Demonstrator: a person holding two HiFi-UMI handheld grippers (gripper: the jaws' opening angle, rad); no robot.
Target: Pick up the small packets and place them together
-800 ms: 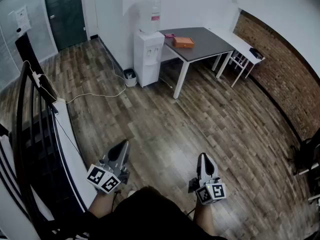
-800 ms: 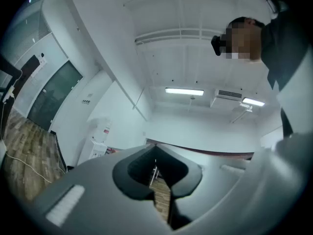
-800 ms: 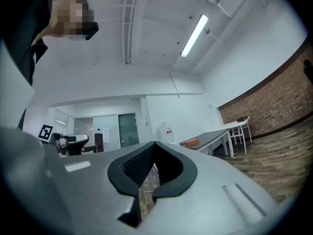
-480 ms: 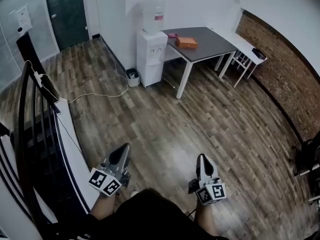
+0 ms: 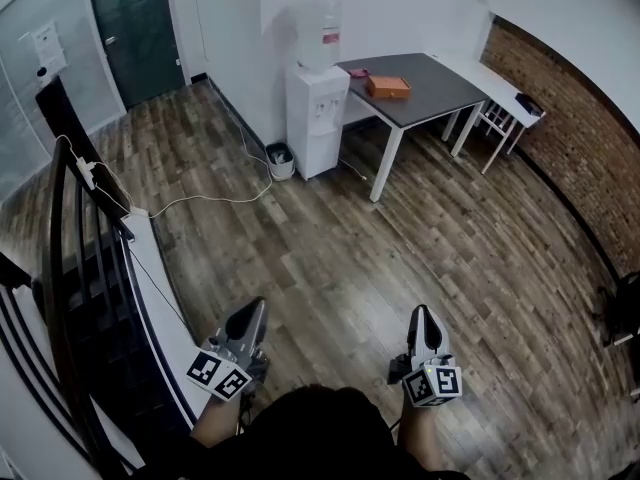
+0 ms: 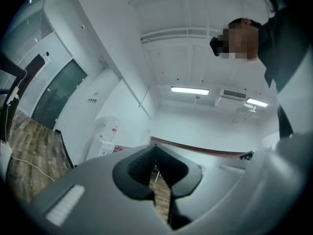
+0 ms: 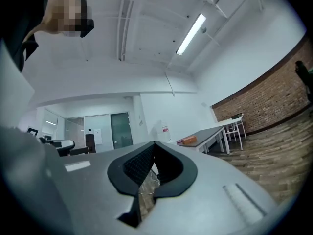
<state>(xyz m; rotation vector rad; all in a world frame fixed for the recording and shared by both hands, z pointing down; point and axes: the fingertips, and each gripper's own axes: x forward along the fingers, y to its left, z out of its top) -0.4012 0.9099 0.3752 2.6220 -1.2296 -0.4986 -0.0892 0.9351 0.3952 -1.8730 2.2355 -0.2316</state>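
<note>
Brown wood-plank floor (image 5: pixel 400 238) | white water dispenser (image 5: pixel 318 108) has drifted right in view | grey-topped table (image 5: pixel 430 83) beside it, well off | left gripper (image 5: pixel 255 308), right gripper (image 5: pixel 421 313) clenched, empty | approach only

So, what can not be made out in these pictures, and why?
- Small packets: none recognisable in any view. In the head view the far table shows only an orange box and a pink item, too small to identify.
- Bottle label on the water dispenser: too small to read.
- Dark object at the head view's right edge: cut off.
- Floor at the person's feet: hidden by the person's head.
</note>
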